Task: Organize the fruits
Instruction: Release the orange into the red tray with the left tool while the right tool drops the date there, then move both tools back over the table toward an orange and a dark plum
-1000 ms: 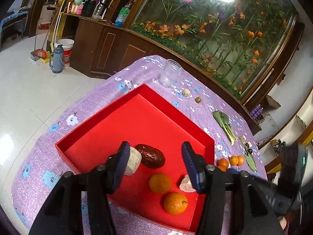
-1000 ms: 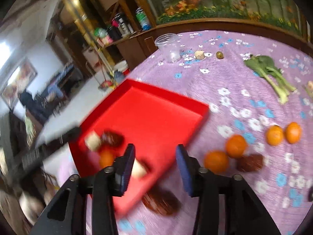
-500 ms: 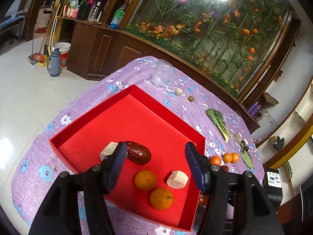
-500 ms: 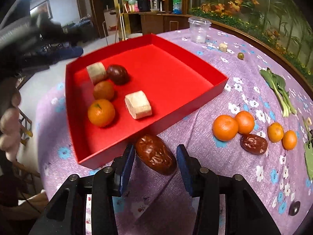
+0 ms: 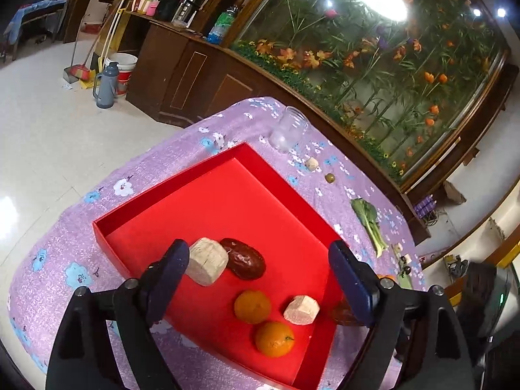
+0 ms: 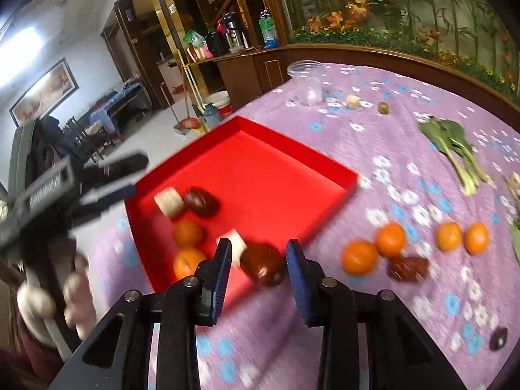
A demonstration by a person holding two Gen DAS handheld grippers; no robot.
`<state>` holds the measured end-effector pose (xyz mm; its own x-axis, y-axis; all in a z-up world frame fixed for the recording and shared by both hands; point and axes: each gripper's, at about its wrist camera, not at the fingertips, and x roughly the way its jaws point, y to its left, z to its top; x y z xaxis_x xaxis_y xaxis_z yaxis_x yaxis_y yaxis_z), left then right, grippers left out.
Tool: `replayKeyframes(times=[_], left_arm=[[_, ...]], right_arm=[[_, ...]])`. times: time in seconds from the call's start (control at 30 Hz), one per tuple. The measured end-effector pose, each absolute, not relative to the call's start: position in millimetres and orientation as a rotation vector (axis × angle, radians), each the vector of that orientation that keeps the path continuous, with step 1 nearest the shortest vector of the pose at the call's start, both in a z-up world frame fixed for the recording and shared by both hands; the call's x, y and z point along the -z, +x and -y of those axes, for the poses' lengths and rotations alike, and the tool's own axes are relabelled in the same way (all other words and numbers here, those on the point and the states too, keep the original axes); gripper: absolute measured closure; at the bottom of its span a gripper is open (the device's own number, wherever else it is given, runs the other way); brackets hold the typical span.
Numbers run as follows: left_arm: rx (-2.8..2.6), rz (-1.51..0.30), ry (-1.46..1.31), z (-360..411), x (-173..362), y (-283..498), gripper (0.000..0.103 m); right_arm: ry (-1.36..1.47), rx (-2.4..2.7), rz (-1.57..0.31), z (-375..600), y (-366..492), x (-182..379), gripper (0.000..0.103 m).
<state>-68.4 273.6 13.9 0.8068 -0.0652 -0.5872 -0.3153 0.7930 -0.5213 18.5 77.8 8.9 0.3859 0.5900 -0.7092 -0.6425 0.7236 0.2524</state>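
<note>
Date [image 6: 262, 264] lifted, long axis crosswise

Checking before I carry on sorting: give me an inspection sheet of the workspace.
Surface: floral cloth.
Job's things: tray holds two oranges, two cubes and a date. Four loose oranges and a second date lie on the cloth.
Clutter: cup, greens, small cube, green fruit.
Grippers: left gripper jaws opening, nothing between them, above the tray. Right gripper jaws closing around a third date at the tray's edge; contact blurred.
Cables: nothing seen.
Surroundings: cabinet, flower display, flask.
</note>
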Motion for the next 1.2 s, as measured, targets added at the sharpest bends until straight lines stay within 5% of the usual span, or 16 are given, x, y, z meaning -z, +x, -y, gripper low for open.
replayKeyframes(times=[0.37, 0.7, 1.2], left_arm=[[-0.170, -0.645, -0.660, -281.1, -11.9, -73.3, 0.016], [-0.139, -0.643, -0.619, -259.9, -24.0, -76.9, 0.016], [-0.018, -0.741, -0.407, -171.1, -29.8, -56.2, 0.016]], right_arm=[[-0.089, -0.781, -0.907, -125.3, 35.6, 7.5, 0.062], [-0.004, -0.637, -0.810, -37.8, 25.3, -9.9, 0.033], [0.061, -0.333, -0.807, 117.5, 8.1, 10.7, 0.033]])
